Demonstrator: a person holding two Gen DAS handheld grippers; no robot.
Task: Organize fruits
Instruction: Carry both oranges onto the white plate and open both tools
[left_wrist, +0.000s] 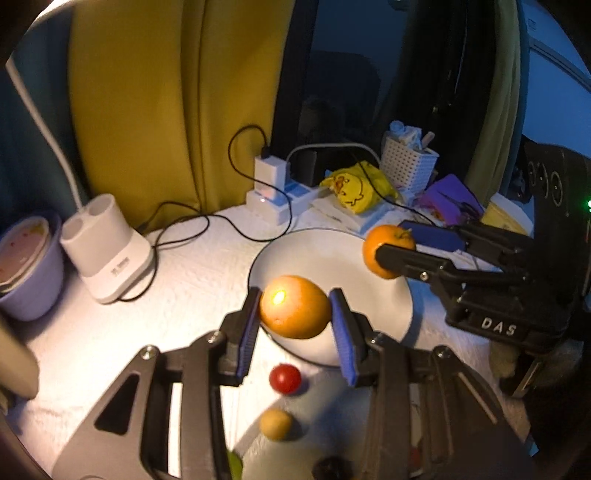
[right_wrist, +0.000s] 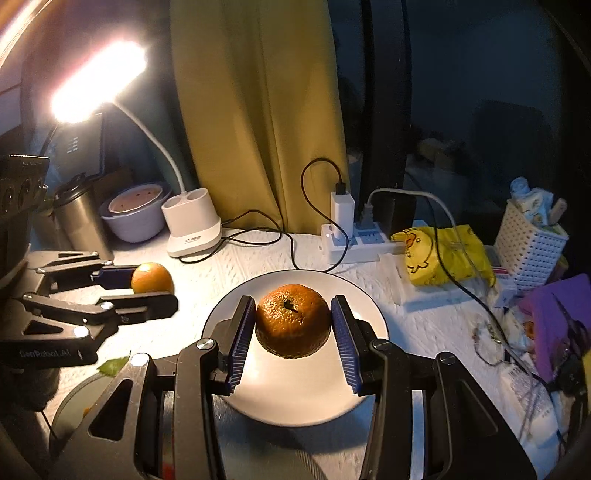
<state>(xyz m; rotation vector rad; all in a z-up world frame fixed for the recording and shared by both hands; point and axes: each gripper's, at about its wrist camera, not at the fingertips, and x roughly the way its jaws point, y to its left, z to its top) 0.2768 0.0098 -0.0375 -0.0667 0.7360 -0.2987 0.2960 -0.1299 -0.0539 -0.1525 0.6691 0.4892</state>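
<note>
My left gripper (left_wrist: 294, 308) is shut on an orange (left_wrist: 294, 306) and holds it over the near-left rim of a white plate (left_wrist: 325, 258). My right gripper (right_wrist: 293, 320) is shut on a second orange with a stem (right_wrist: 293, 319), held above the same plate (right_wrist: 306, 398). The left wrist view shows the right gripper (left_wrist: 397, 243) with its orange (left_wrist: 388, 242) over the plate's far right edge. The right wrist view shows the left gripper (right_wrist: 147, 284) with its orange (right_wrist: 152, 277) left of the plate. A red cherry tomato (left_wrist: 284, 378) and a small yellowish fruit (left_wrist: 275, 424) lie on the table below my left gripper.
A white desk lamp base (left_wrist: 107, 251) and a lilac bowl (left_wrist: 29, 266) stand at the left. A power strip with chargers (right_wrist: 351, 236), a yellow duck packet (right_wrist: 439, 254), a white basket (right_wrist: 528, 247), a steel tumbler (right_wrist: 81, 218) and loose black cables crowd the back. Clutter lies at right.
</note>
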